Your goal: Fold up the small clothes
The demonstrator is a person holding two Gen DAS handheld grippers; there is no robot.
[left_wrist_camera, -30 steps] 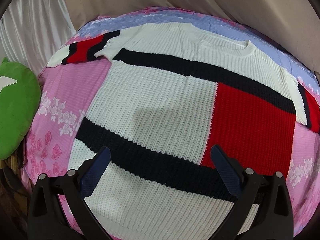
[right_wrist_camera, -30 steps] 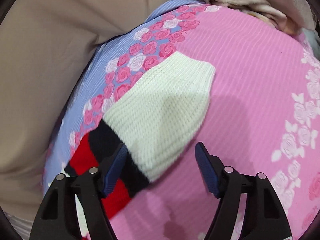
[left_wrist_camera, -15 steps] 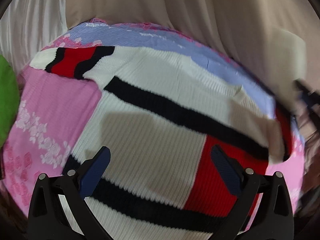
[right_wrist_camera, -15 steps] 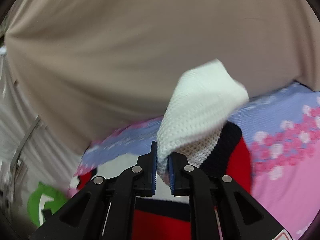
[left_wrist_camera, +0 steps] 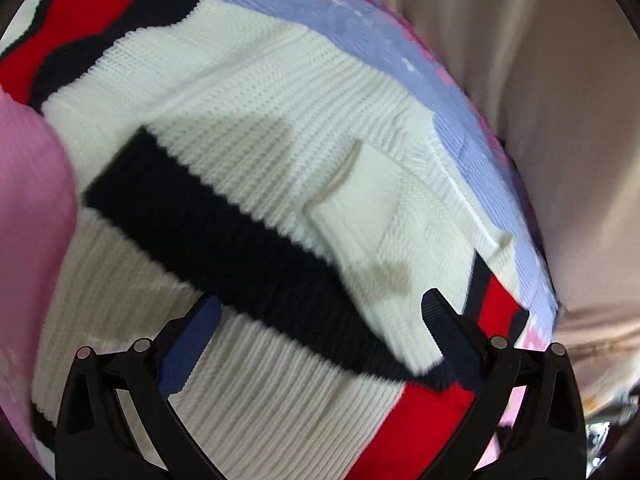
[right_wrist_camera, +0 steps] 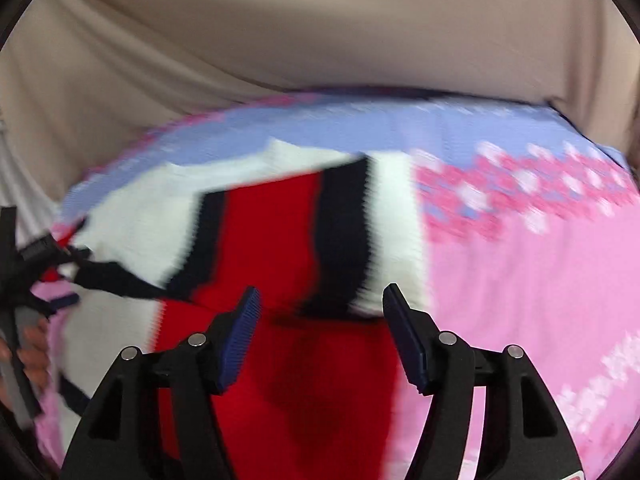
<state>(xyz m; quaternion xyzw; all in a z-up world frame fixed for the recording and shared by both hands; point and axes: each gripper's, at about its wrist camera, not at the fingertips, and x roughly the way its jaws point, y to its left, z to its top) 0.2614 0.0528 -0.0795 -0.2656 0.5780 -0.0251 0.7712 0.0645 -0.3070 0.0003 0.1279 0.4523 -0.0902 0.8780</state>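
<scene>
Sleeve [left_wrist_camera: 360, 208] now lies folded across the sweater [left_wrist_camera: 248, 160] on the bed [right_wrist_camera: 540, 280]; half a second ago my right gripper [right_wrist_camera: 320, 336] pinched it, and its fingers have just opened, empty. Left gripper [left_wrist_camera: 320, 340] hovers wide open, holding nothing. Far sleeve next, I judge.

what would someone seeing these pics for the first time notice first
The knitted sweater, white with bold navy bands and red blocks, fills the left wrist view, one sleeve folded across its chest. It lies on a pink and lilac floral bedspread. In the right wrist view the right gripper hangs open over the red panel.
</scene>
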